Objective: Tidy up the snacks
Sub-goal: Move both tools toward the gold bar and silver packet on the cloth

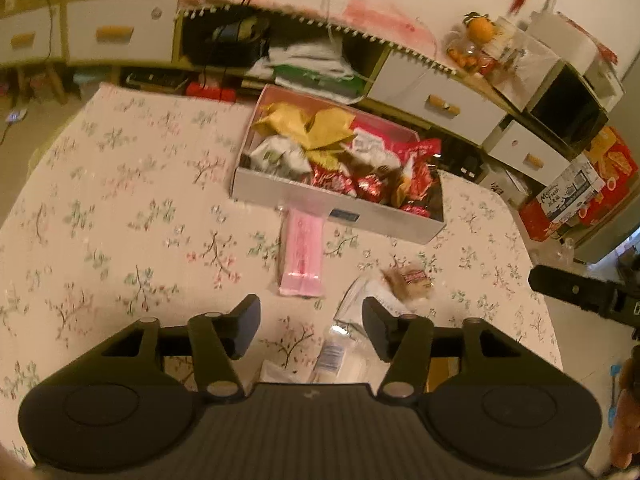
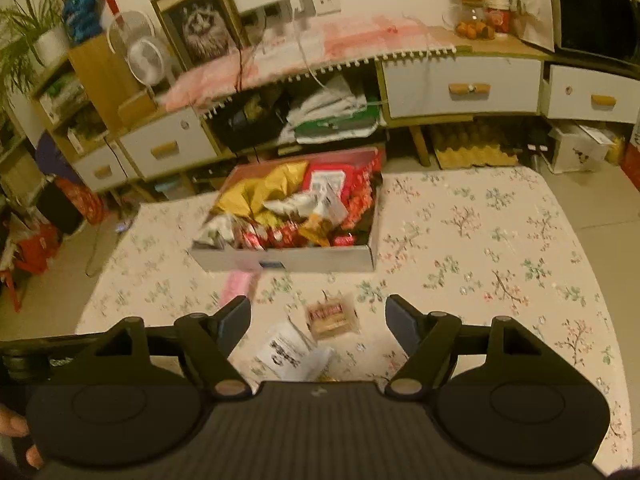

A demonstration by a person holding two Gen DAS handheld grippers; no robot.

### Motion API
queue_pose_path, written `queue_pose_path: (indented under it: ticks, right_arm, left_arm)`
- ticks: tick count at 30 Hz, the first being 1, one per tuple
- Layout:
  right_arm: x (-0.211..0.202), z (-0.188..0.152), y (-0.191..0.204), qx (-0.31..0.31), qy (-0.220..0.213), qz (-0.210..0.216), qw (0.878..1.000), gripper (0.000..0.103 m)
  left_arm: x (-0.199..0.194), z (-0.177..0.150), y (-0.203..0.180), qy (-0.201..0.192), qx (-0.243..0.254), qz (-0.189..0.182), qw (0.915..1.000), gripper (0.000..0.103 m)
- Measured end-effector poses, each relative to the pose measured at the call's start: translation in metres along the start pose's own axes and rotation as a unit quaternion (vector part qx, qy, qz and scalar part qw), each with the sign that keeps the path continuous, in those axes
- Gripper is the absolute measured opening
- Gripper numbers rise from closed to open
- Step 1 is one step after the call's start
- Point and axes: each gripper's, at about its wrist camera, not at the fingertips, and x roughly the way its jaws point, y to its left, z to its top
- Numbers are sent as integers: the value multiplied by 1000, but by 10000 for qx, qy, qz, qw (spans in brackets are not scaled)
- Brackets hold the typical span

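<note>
Both the left gripper (image 1: 311, 328) and the right gripper (image 2: 318, 322) have their jaws apart and hold nothing. The far box (image 1: 336, 204) is full of snacks. A pink packet (image 1: 302, 258), a brown snack (image 2: 331, 316) and a white packet (image 2: 286, 346) lie near, probably waiting to go in.

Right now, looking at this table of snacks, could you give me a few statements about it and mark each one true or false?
1. The box on the table holds many snack packets. True.
2. The pink packet lies inside the box. False: it lies on the tablecloth, in front of the box.
3. The left gripper is clamped on a snack. False: its jaws stand apart with nothing pressed between them.
4. The right gripper is open and holds nothing. True.
5. A brown snack lies on the tablecloth near a white packet. True.
6. The tablecloth is plain blue. False: it is pale with a flower pattern.
</note>
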Motion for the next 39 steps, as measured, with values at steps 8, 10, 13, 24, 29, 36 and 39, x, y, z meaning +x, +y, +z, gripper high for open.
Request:
queue_pose_path:
  ticks: [8,10,13,24,29,36,39]
  right_arm:
    - [5,-3,-3,10,96,-74,9999,74]
    - [6,-5,-1,-23,130,-53,9999,74]
    - [7,-6,3,-136,182,-29,9997,76]
    - [17,-14,1,-284,496,-214,9981,77]
    - [25,-18,2,-418,682,-297,9963,77]
    - [41,-28,7,-552,1027,-345,9926,77]
    - [47,-32,10,-647,1165,-388,9903,77]
  left_arm:
    - [3,-2,11,196,-268,-104,9994,69]
    - [3,-3,10,216,-263,-130,9993,69]
    - [1,-4,9,212,-260,-147,9993,70]
    - [5,-9,11,365,-251,-87,9990,72]
    - [8,-14,11,466,-145,-93,9988,77]
    - [23,-31,6,754,271,149,9967,77]
    - [29,-40,4,837,533,301,9946,77]
